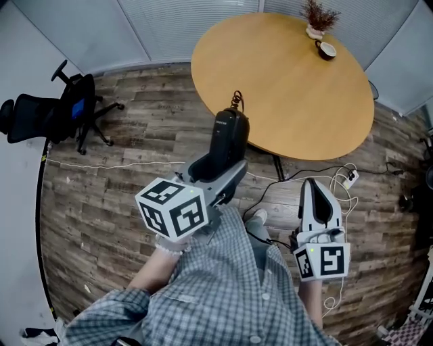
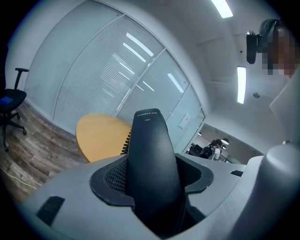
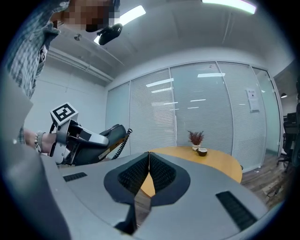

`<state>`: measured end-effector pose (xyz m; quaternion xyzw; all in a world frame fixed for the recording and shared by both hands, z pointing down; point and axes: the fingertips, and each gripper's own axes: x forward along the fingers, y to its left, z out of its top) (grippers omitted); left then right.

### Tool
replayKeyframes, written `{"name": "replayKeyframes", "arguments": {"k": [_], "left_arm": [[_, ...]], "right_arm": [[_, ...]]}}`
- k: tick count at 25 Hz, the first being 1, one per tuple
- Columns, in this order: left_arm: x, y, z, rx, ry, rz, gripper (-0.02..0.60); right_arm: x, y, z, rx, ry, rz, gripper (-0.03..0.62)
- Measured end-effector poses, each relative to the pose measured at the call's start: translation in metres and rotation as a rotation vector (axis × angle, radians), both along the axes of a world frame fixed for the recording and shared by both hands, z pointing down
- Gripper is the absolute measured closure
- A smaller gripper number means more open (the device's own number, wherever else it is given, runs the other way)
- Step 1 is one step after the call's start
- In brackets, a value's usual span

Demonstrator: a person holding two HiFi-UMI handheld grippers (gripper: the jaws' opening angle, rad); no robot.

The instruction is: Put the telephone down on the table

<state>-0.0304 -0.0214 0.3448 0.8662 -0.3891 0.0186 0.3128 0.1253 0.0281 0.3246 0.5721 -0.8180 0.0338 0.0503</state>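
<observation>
Well, smooth black telephone [image 2: 151, 154] in L gripper [image 1: 220, 167]; round wood table [image 1: 284, 81].

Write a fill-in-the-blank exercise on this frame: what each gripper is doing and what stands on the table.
1. The left gripper is shut on a black ____ with a coiled cord.
2. The right gripper has its jaws ____, with nothing between them.
3. On the round table stand a plant and a ____.

Missing words: phone; shut; cup.
</observation>
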Motion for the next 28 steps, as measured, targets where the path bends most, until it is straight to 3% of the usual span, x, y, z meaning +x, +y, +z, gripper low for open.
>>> {"name": "replayKeyframes", "arguments": {"k": [5,14,19,28], "left_arm": [[0.031,-0.017,-0.001,-0.009,0.005,-0.035,0.304],[0.099,-0.059,-0.006,-0.015,0.012,-0.088,0.304],[0.108,-0.053,0.0,-0.03,0.032,-0.115,0.304],[0.122,-0.067,0.002,-0.045,-0.025,-0.104,0.304]], "right_arm": [[0.033,-0.027,0.002,-0.011,-0.057,-0.028,0.584],[0.098,-0.081,-0.003,-0.012,-0.061,-0.1,0.584],[0.112,-0.074,0.006,-0.021,-0.075,-0.113,0.584],[0.12,-0.089,0.016,-0.04,-0.102,-0.116,0.585]]}}
